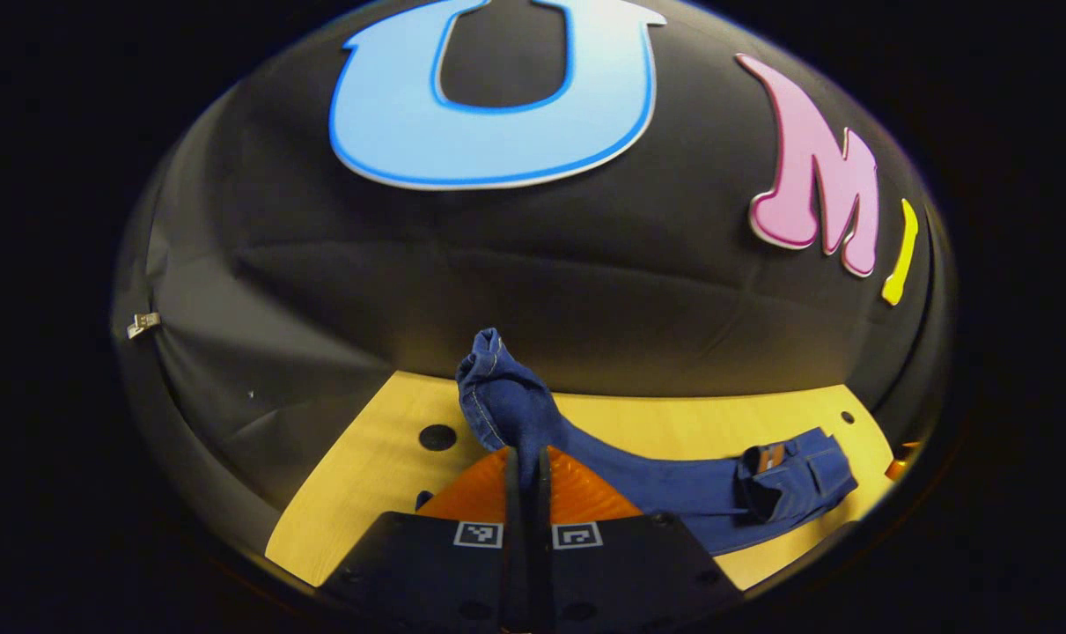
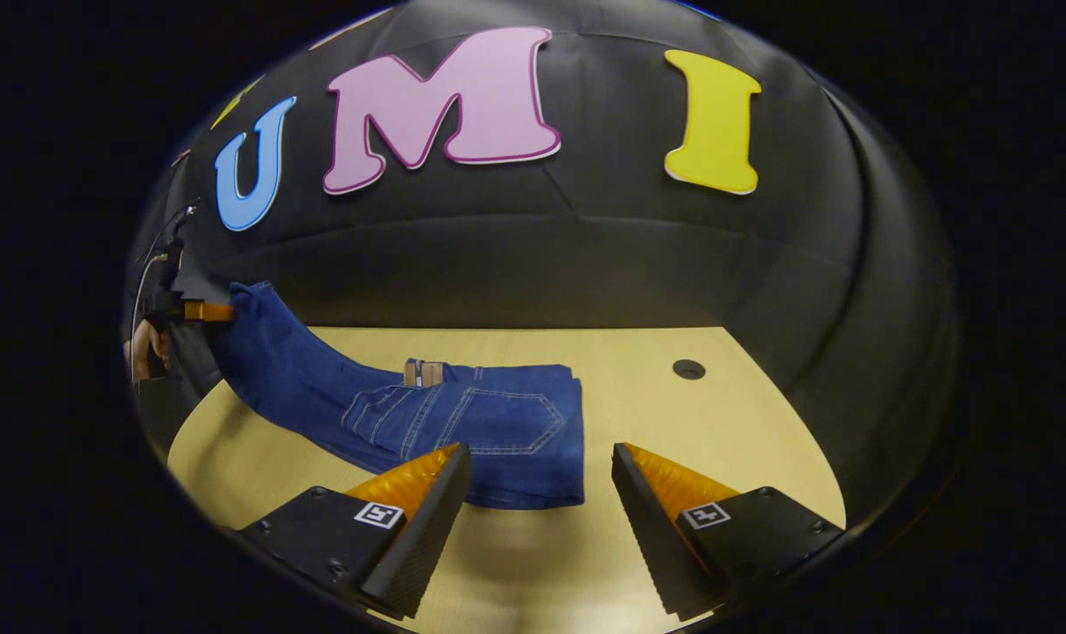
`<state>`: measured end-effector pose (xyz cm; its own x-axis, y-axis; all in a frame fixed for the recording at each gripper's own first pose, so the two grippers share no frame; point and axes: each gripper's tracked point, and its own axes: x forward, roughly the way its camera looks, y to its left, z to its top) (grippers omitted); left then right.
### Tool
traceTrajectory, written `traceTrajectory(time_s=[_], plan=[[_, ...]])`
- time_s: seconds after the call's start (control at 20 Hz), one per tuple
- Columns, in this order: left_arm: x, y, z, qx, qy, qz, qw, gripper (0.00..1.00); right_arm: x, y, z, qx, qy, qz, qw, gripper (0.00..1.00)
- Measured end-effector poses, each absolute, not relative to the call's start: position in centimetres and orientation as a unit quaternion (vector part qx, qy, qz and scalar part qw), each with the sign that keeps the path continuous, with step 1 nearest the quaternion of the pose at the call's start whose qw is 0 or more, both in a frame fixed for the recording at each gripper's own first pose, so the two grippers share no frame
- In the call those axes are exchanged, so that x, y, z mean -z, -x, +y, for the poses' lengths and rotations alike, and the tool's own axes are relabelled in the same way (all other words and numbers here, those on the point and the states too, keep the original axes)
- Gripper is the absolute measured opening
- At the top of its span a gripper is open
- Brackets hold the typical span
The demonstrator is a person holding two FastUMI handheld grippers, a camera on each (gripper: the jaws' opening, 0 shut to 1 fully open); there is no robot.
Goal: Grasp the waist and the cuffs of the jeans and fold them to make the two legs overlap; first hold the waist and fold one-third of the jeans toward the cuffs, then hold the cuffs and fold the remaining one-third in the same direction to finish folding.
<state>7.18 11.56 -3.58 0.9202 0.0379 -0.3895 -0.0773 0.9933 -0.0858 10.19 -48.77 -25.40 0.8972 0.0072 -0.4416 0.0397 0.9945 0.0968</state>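
Lying lengthwise, jeans (image 2: pixel 462 423) rise toward left claw (image 1: pixel 526 467).

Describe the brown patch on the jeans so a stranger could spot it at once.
Start at the yellow table and find the blue jeans lying across it. At their folded waist end, along the far edge, sits the brown patch, the only non-blue spot on the denim.

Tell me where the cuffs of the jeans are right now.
In the left gripper view, the cuffs are pinched in the left gripper, lifted above the table.
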Motion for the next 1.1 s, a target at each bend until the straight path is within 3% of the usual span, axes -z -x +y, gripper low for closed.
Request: traceTrajectory(time_s=[0.15,0.45,0.5,0.55,0.85,1.1], plan=[[-0.1,-6.2,8.5,-0.008,0.036,0.185,0.982,0.06,24.3,-9.4,-51.0,0.023,-0.06,0.219,0.974,0.98],[-3.3,-6.9,-5.1,0.061,0.021,0.18,0.982,0.06,23.0,-7.7,-56.0,0.05,-0.065,0.214,0.973,0.98],[-3.3,-7.0,-7.7,0.074,0.02,0.181,0.981,0.1,22.7,-7.5,-57.0,0.055,-0.068,0.211,0.974,0.98],[-2.9,-7.2,-10.3,0.086,0.021,0.185,0.979,0.06,22.4,-7.3,-58.0,0.061,-0.068,0.208,0.974,0.98],[2.1,-7.0,-24.4,0.158,0.028,0.229,0.96,0.06,22.0,-5.5,-64.2,0.102,-0.066,0.203,0.971,0.98],[8.1,-6.7,-31.4,0.172,0.034,0.279,0.944,0.06,23.0,-4.0,-67.9,0.129,-0.074,0.211,0.966,0.98]])
